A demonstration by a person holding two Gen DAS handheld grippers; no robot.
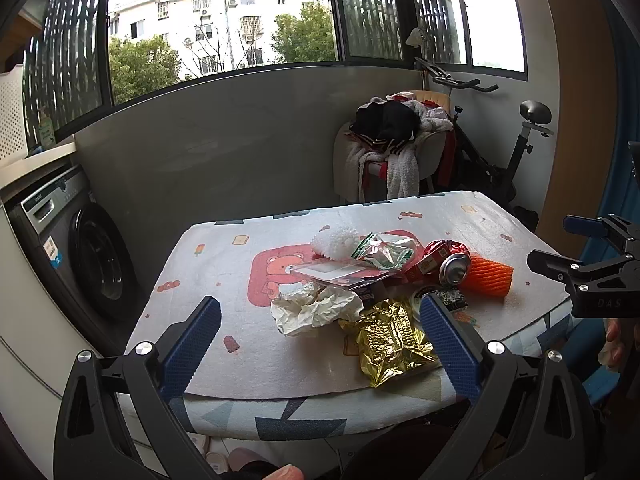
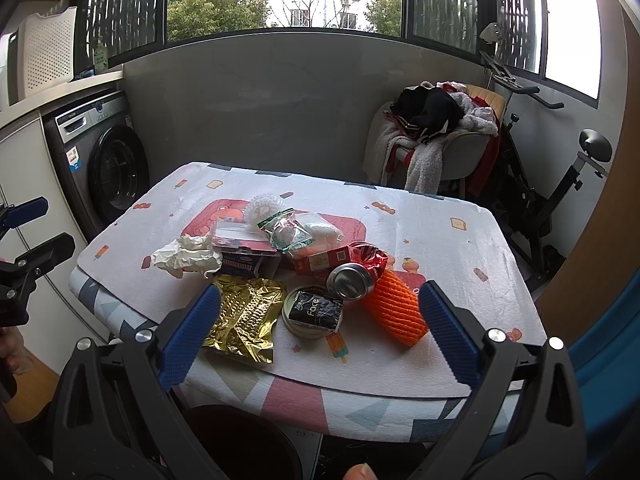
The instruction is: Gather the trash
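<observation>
On the worktop [image 2: 460, 248], spread with a cartoon-print cloth, the trash lies in one loose heap near the front edge: crumpled paper [image 2: 188, 258], gold foil wrapper [image 2: 244, 316], round lid [image 2: 312, 314], crushed can [image 2: 352, 280], orange foam net [image 2: 394, 312], clear packets behind. Both tools hover short of it; the left gripper [image 1: 320, 332] and right gripper [image 2: 320, 320] each have jaws spread wide, holding nothing. A dark bin [image 2: 244, 440] seems to sit below the front edge. Judging by reach, take the nearest piece first, the net or foil: lower until both pads straddle it, pinch a raised fold rather than flat film, lift clear before swinging toward the bin
</observation>
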